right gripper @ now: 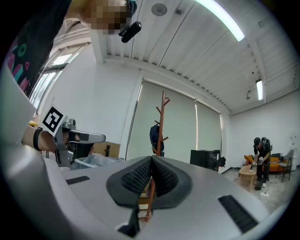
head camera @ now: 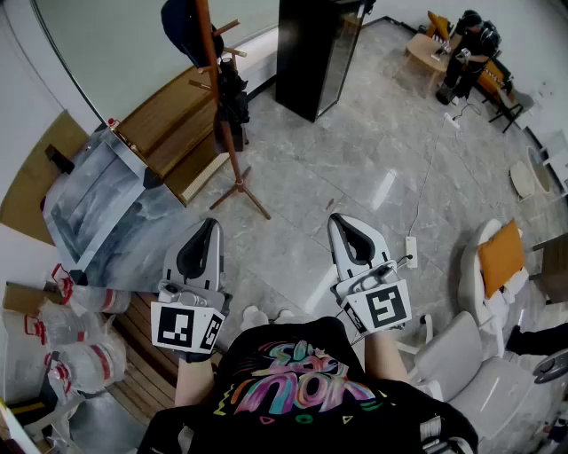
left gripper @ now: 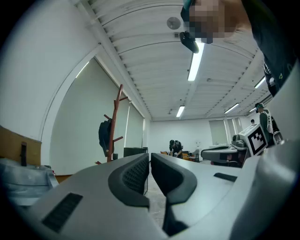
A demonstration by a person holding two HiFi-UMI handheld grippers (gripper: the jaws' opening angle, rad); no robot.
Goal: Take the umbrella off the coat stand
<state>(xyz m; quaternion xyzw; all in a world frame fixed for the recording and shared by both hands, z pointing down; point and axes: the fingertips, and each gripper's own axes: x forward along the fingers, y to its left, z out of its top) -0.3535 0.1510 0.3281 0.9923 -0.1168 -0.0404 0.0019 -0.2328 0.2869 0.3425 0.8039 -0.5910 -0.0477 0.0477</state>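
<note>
Fingers (left gripper: 132, 174) of the left gripper (left gripper: 149, 158) are closed together with nothing between them. The right gripper (right gripper: 151, 161) is likewise closed and empty. Both are well apart from the wooden coat stand (head camera: 234, 155). The dark umbrella (head camera: 232, 99) hangs against its pole, below a dark blue item (head camera: 182, 27). The square markers (head camera: 185, 326) carry patterns, not words, and the colourful lettering on the person's black shirt (head camera: 293, 381) cannot be read.

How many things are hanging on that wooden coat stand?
2. A dark blue item hangs near the top of the coat stand. A black folded umbrella hangs lower, against the pole. More could be hidden behind it.
</note>
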